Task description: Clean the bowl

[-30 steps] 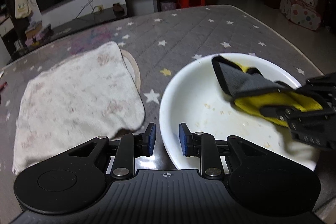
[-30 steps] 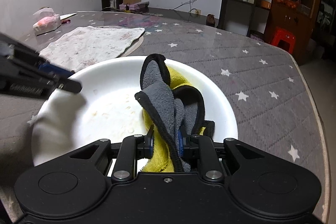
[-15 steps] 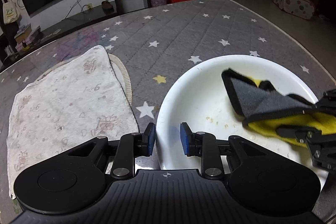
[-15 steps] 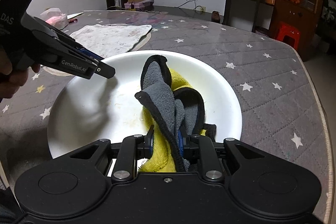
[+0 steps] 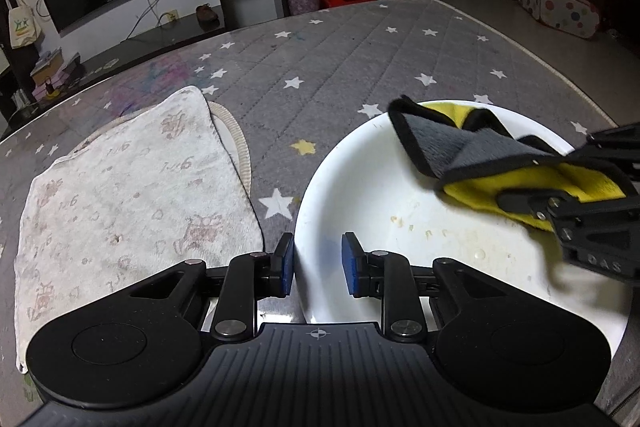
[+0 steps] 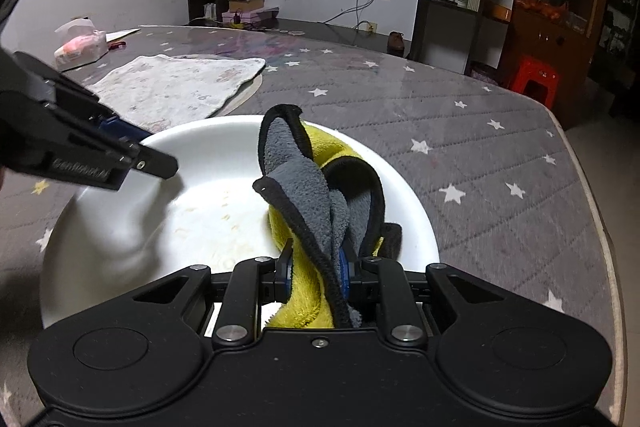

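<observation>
One white bowl point(image 5: 360, 187) sat upright on the star-patterned bench point(image 5: 340, 67), its near rim cut off behind both devices. The left gripper point(image 5: 316, 263) had its fingers clamped across the bowl's left rim. The right gripper point(image 6: 316, 275) was clenched on one grey-and-yellow cloth point(image 6: 312, 195), whose long axis ran from the fingers toward the bowl's far rim; its lower folds were hidden. One pale towel point(image 5: 128, 195) lay flat just left of the bowl. Small food specks point(image 5: 420, 227) were barely discernible.
</observation>
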Tool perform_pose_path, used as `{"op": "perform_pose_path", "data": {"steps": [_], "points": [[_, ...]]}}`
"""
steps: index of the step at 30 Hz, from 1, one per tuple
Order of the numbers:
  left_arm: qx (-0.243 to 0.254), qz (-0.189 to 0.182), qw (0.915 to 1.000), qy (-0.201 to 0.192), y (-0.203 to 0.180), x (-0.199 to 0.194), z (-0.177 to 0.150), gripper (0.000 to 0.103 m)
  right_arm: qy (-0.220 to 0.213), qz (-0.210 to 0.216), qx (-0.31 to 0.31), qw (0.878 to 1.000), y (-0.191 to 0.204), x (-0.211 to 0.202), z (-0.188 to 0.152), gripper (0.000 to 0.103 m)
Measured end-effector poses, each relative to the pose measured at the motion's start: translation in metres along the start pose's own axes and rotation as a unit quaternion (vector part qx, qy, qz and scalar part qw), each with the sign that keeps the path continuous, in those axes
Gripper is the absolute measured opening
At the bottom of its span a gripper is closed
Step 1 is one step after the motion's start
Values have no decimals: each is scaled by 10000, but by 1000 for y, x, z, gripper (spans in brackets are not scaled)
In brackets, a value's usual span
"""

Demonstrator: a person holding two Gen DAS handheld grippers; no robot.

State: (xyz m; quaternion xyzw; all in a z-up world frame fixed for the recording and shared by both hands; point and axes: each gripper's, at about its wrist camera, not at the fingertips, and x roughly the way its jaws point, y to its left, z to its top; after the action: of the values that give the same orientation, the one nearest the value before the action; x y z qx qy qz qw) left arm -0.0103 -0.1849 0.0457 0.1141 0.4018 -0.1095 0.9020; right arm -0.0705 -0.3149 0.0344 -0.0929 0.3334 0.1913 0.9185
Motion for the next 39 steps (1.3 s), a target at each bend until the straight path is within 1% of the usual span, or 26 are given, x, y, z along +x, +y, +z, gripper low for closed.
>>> {"op": "perform_pose_path", "data": {"steps": [4, 11, 16, 20, 26, 32, 39], "points": [[-38, 4, 10000, -23, 0, -4, -5, 25, -17, -9, -48, 10000, -2, 10, 8, 21], [-112, 8, 9999, -16, 0, -8, -9, 25, -32, 25, -56, 10000, -1, 15, 12, 21], [-67, -11, 10000, 6, 2, -6, -2, 26, -25, 27, -31, 10000, -3, 9, 7, 21], [96, -8, 10000, 16, 1, 1, 6, 27, -7, 25, 41, 10000, -4, 2, 1, 21], [139, -148, 9998, 63, 2, 13, 14, 30, 28, 22, 120, 9999, -3, -8, -7, 21], [169, -168, 9997, -24, 2, 13, 11, 28, 71, 45, 192, 9998, 0, -17, -13, 21], [-20, -154, 9999, -53, 3, 3, 1, 25, 117, 63, 168, 9998, 3, -22, -15, 21]]}}
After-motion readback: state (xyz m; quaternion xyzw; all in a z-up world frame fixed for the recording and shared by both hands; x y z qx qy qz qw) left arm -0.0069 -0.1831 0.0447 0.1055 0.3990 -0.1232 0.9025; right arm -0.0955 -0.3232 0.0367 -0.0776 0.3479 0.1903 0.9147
